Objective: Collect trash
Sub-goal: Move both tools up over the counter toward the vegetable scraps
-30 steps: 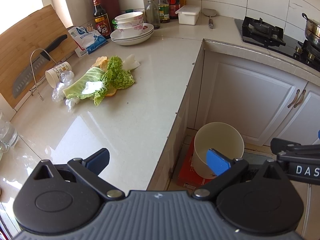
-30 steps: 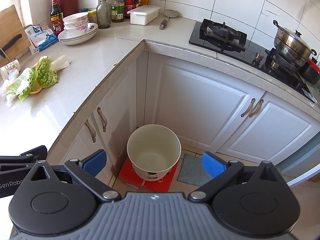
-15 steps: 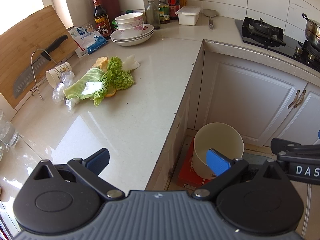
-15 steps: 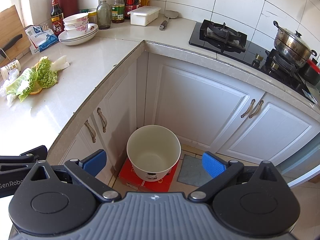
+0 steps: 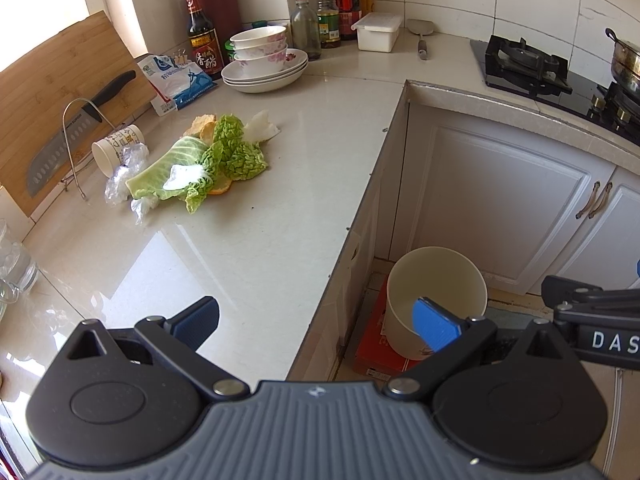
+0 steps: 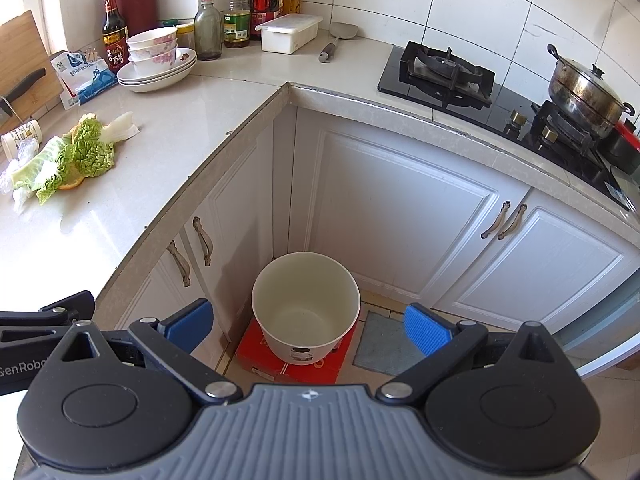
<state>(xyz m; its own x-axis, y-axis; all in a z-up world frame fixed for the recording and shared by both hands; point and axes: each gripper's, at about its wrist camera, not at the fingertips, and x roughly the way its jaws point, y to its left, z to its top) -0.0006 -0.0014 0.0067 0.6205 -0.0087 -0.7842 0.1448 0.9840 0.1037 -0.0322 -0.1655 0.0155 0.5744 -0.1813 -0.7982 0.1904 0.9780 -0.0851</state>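
A home kitchen. An L-shaped stone counter (image 5: pixel 248 240) runs over white cabinets (image 6: pixel 404 216) below tiled walls. A gas hob (image 6: pixel 448 70) carries a steel pot (image 6: pixel 584 90). Sauce bottles (image 6: pixel 256 4), a knife block (image 5: pixel 218 4), stacked bowls (image 5: pixel 262 56) and a cutting board (image 5: pixel 60 92) with a cleaver line the back, and cabbage scraps (image 5: pixel 208 160) lie on the counter.
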